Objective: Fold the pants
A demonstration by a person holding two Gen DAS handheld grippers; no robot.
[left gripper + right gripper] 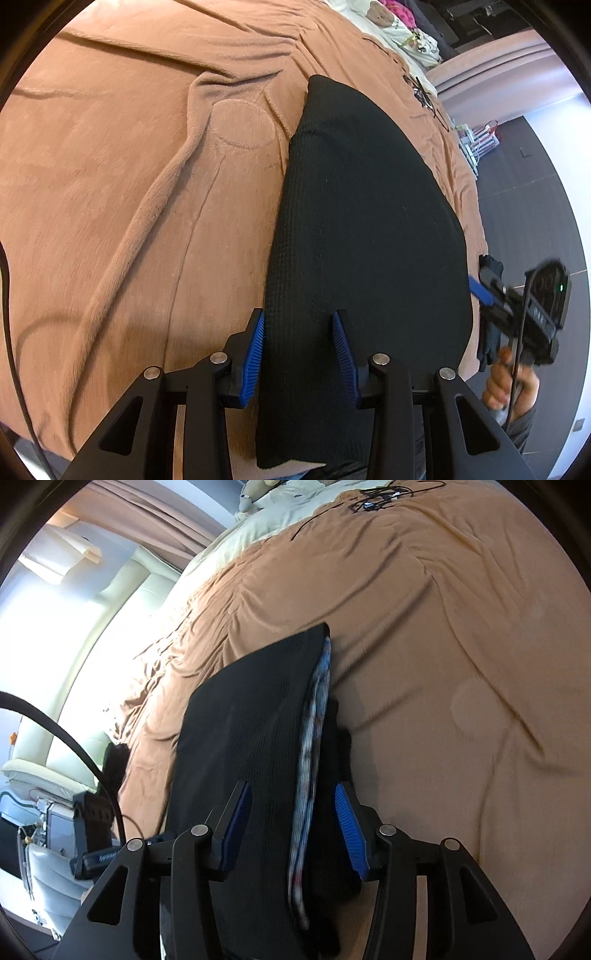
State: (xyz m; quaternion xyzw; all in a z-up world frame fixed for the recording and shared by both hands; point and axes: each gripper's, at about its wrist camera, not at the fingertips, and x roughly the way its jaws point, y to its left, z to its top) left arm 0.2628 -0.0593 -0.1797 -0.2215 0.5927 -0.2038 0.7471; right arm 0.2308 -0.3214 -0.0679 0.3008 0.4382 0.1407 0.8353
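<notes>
Brown blanket point(129, 184) covers bed at left. Black pants point(369, 221), folded to a long panel, lie on it near the bed edge. L gripper point(299, 347): jaws part-spread, straddling the pants' near edge; grip unclear. R gripper point(293, 823): jaws apart around layered edge w/ patterned lining point(314, 757), pads off cloth.

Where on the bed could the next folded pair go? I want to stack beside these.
Bare brown blanket stretches wide left of the black pants, though creased. Crowded: the far end near the cable tangle and pillows.
</notes>
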